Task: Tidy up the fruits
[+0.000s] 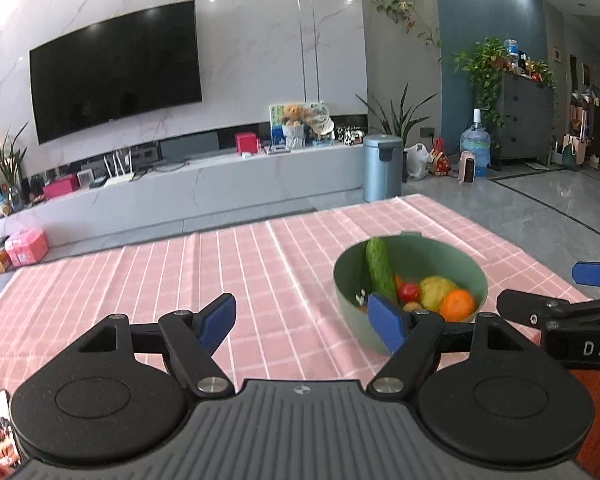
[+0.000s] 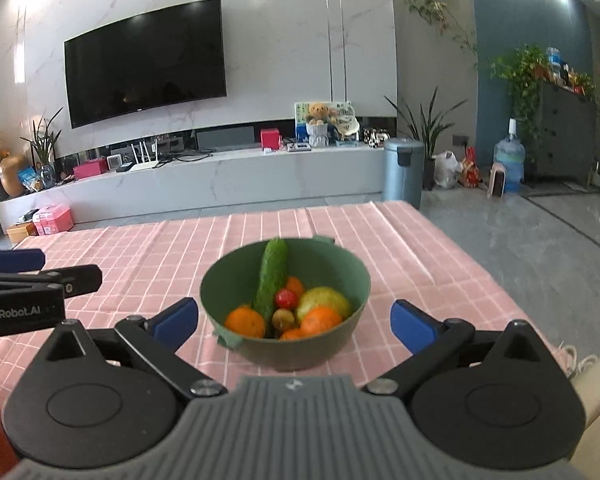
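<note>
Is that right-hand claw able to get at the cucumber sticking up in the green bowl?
Probably yes. The right gripper stands wide open and empty, facing the bowl. The cucumber leans above the rim with its top clear of the other fruit, and nothing lies between.

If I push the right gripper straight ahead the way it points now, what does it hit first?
Most likely the green bowl: it sits centred ahead of the open right gripper, on the pink checked cloth. Its near wall would probably be met before the cucumber or the oranges inside; depth is unclear.

Black gripper (image 2: 294, 322), blue-padded fingers (image 2: 412, 326), ribbed grey body.
</note>
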The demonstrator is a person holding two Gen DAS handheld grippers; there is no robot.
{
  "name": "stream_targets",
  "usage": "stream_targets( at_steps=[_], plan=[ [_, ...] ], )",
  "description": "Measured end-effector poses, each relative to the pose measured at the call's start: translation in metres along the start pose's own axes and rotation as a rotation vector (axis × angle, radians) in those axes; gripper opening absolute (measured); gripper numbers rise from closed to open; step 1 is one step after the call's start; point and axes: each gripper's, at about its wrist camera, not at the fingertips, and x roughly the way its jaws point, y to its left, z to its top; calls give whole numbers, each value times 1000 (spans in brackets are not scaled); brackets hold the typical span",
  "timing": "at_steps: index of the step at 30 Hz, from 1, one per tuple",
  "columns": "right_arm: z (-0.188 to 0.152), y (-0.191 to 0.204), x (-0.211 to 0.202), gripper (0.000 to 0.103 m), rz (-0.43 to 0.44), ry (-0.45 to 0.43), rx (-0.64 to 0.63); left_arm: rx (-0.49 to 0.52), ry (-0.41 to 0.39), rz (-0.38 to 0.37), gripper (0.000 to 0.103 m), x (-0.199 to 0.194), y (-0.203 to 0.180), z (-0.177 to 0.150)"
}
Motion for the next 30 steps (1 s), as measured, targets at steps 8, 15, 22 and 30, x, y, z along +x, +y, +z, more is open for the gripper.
stream_targets(
  at_steps=[8, 15, 22, 30],
  plan=[
    [-9, 7, 11, 98, -12, 21, -29, -20, 88, 13, 88, 13, 5, -26],
    [-16, 7, 23, 98, -4, 66, -32, 2, 158, 16, 88, 27, 1, -42],
    [-17, -3, 33, 98, -2, 91, 27, 3, 190, 21, 88, 33, 1, -44],
    [-17, -1, 37, 98, -1, 99, 21, 5, 202, 19, 88, 34, 0, -42]
  ],
)
